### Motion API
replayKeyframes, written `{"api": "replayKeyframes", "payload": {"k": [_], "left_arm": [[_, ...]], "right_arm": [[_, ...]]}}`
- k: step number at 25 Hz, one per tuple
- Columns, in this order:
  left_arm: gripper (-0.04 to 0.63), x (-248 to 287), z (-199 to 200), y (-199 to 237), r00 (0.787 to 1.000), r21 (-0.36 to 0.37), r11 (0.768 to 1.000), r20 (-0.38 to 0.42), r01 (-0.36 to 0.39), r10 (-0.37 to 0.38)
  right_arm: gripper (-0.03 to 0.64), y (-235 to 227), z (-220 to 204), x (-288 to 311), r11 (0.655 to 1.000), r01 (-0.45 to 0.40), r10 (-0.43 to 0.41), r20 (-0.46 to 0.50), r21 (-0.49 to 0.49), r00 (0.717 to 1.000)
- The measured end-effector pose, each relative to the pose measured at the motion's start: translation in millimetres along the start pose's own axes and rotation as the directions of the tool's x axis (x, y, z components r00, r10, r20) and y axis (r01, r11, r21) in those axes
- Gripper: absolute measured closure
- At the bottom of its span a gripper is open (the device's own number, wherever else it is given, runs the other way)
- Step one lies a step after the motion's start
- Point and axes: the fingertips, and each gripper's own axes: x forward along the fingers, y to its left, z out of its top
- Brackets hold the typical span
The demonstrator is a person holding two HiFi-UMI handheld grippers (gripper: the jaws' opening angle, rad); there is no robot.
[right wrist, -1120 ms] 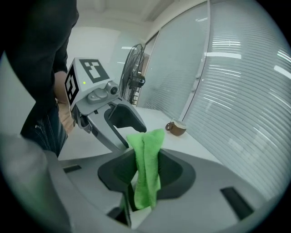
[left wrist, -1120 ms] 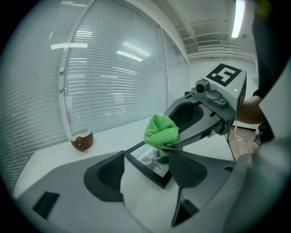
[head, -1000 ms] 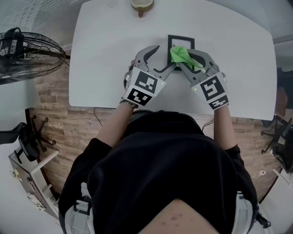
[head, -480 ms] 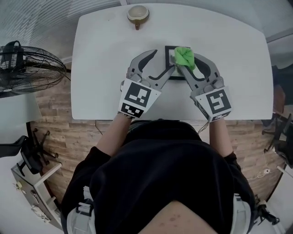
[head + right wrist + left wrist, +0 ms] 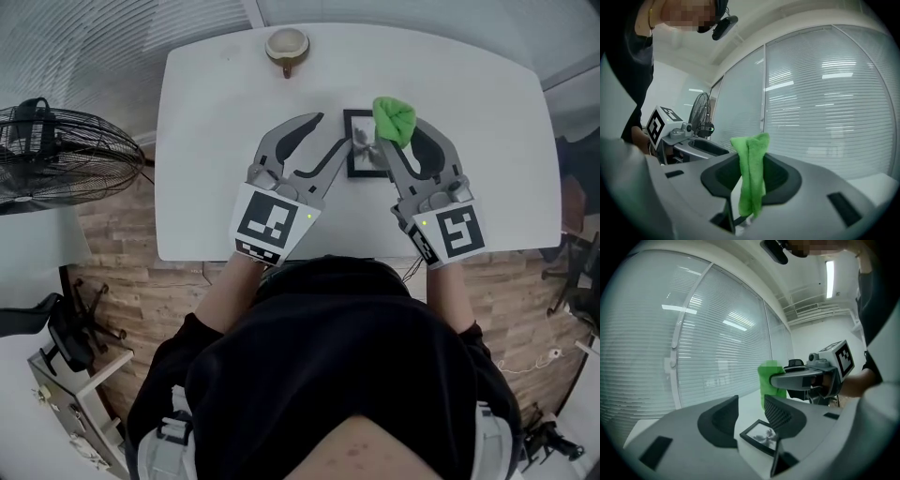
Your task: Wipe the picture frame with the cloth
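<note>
A small black picture frame (image 5: 364,161) with a pale print lies near the middle of the white table (image 5: 216,187). In the left gripper view the frame (image 5: 761,434) sits tilted between my left gripper's (image 5: 751,401) jaws. It lies against the right jaw, and a thin gap shows at the left one. Those jaws are closing. In the head view my left gripper (image 5: 336,129) reaches the frame's left edge. My right gripper (image 5: 751,157) is shut on a folded green cloth (image 5: 751,173), which hangs down between its jaws. The cloth (image 5: 394,117) is above the frame's upper right corner.
A beige cup (image 5: 287,44) stands at the table's far edge. A black floor fan (image 5: 47,141) stands to the left of the table, above a wood floor. Window blinds (image 5: 717,348) fill the background of both gripper views.
The cloth has come up off the frame's face to its upper right corner. The left jaws have narrowed around the frame. Both grippers look larger, closer to the head camera.
</note>
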Motion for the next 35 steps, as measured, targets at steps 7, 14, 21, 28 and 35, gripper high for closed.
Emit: {"api": "replayKeyframes", "payload": {"k": [7,14,21,28,35], "left_arm": [[0.466,-8.1,10.6,3.6,0.999,-0.005,1.000,0.046,0.018,-0.017],[0.536,-10.5,11.8,9.1,0.998,-0.010,1.000,0.060,0.015,-0.014],[0.583,-10.3,13.9,6.9,0.997,-0.015,1.000,0.072,0.028,-0.026],[0.583,-11.5,15.5,4.3,0.997,-0.017,0.999,0.074,0.030,-0.029],[0.583,-9.0,17.7,-0.1,0.996,-0.005,0.999,0.081,0.034,-0.034]], "right_arm": [[0.500,10.0,10.6,3.0,1.000,0.015,-0.016,0.046,0.008,0.999],[0.500,14.0,17.5,1.5,0.999,0.028,-0.030,0.066,0.032,0.997],[0.500,10.8,14.3,0.5,0.998,0.045,-0.048,0.069,0.044,0.996],[0.500,9.4,12.0,-4.6,0.997,0.055,-0.059,0.064,0.059,0.996],[0.500,2.5,19.1,-7.6,0.994,0.079,-0.085,0.084,0.075,0.993]]}}
